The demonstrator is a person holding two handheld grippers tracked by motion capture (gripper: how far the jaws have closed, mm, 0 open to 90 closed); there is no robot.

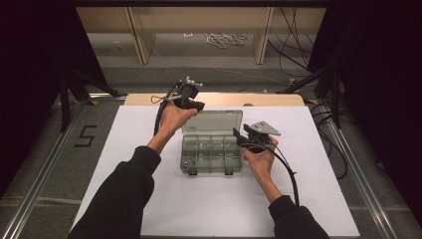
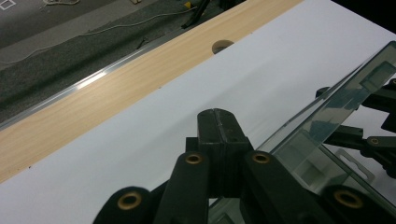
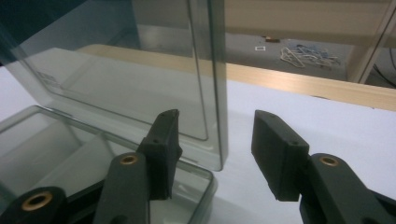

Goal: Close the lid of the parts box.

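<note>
Now your left gripper (image 2: 218,122) is pressed together beside the box (image 1: 211,155); your right gripper (image 3: 217,140) is spread astride its raised lid (image 3: 140,60).

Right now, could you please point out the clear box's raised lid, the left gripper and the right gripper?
raised lid (image 1: 213,122), high view, middle of its panel.
left gripper (image 2: 217,122), left gripper view, its closed tips.
right gripper (image 3: 215,128), right gripper view, midway between its tips.

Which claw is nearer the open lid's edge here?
Right. The right claw is open with the lid edge between its jaws; the left claw is shut beside the lid's far corner, over the white sheet.
</note>
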